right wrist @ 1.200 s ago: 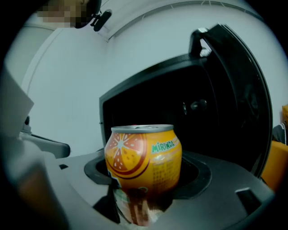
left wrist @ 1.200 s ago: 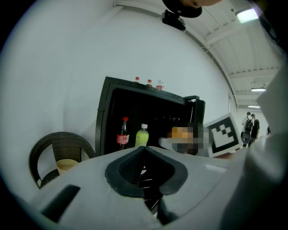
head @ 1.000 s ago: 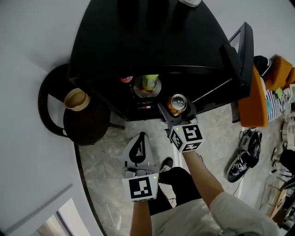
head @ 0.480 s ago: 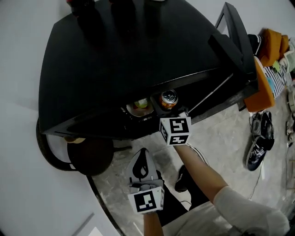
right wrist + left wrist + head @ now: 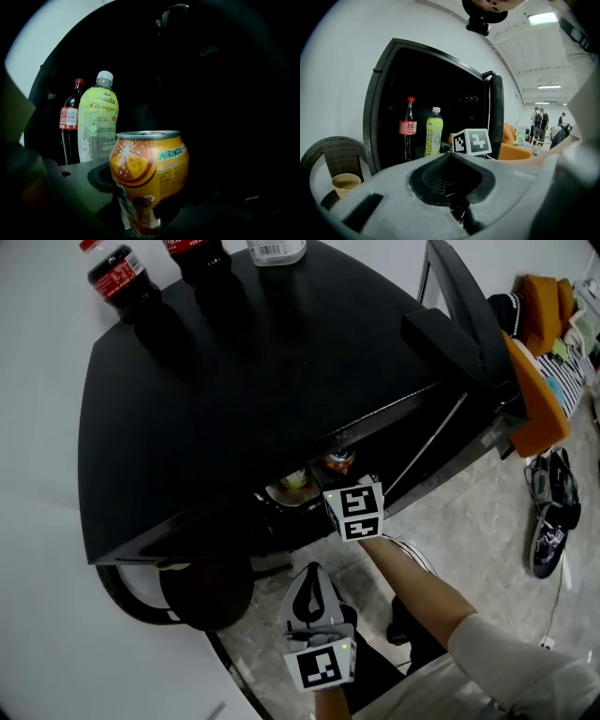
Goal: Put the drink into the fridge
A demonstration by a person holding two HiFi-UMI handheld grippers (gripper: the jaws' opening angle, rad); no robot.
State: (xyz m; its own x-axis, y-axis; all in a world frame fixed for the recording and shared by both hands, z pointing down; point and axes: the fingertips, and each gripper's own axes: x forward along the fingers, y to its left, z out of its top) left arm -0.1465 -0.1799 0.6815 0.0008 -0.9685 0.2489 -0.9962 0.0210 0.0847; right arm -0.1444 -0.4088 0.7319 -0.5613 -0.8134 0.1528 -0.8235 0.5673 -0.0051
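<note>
Room: white walls (image 5: 47,521) stood around the fridge corner. The left gripper view looked down a long hall with ceiling strip lights (image 5: 543,18) and people (image 5: 538,121) standing far off.
Floor: pale marbled tiles (image 5: 469,512) ran under everything. A pair of dark shoes (image 5: 551,521) lay on them to the right of the fridge.
Fridge: it was black (image 5: 262,381) and low, with a flat, matt top. Its door (image 5: 464,315) was swung open to the right.
Fridge top: two red-labelled bottles (image 5: 117,279) and a clear bottle (image 5: 277,249) stood along the back edge. The rest of the surface was bare black.
Chair: a dark woven chair (image 5: 202,587) stood just left of the fridge, with a paper cup (image 5: 345,183) on its seat.
Orange seat: it (image 5: 539,399) was just past the open door.
Left claw: it (image 5: 314,579) hung low in front of the fridge, well short of the opening. Its jaws were pressed together with nothing between them.
Right claw: it (image 5: 342,482) reached into the open front, its jaws clamped on the can low on its sides.
Fridge shelf: a cola bottle (image 5: 70,122) and a green bottle (image 5: 97,124) stood upright side by side, left of the can and deeper in.
Can: the orange drink can (image 5: 150,178) was upright in the right claw, just under the fridge's top edge with the dark interior around it. Whether it touched a shelf could not be told.
</note>
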